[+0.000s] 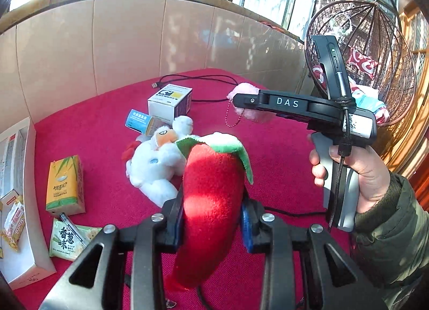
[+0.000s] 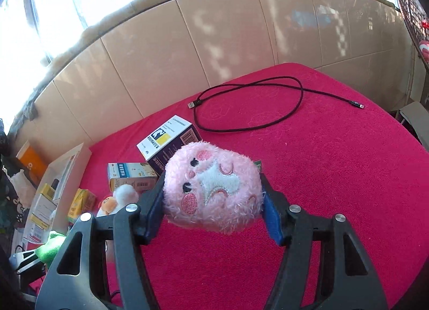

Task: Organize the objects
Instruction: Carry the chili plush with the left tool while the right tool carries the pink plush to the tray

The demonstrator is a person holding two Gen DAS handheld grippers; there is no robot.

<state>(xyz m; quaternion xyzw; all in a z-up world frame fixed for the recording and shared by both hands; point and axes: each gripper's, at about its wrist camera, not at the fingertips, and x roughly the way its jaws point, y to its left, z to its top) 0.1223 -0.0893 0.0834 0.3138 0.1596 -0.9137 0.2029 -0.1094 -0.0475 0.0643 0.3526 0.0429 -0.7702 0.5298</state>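
Your left fingers clamp the chili plush, right fingers the pink plush; keep both squeezed, set them together.

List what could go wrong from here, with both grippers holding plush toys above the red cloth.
1. The left gripper pinches the red chili plush partway along its body, with the tail hanging below; it might swing or slip.
2. The right gripper squeezes the round pink plush only at its sides; soft fur could let it slide out.
3. The black cable lies looped on the red cloth and could snag a lowered toy.
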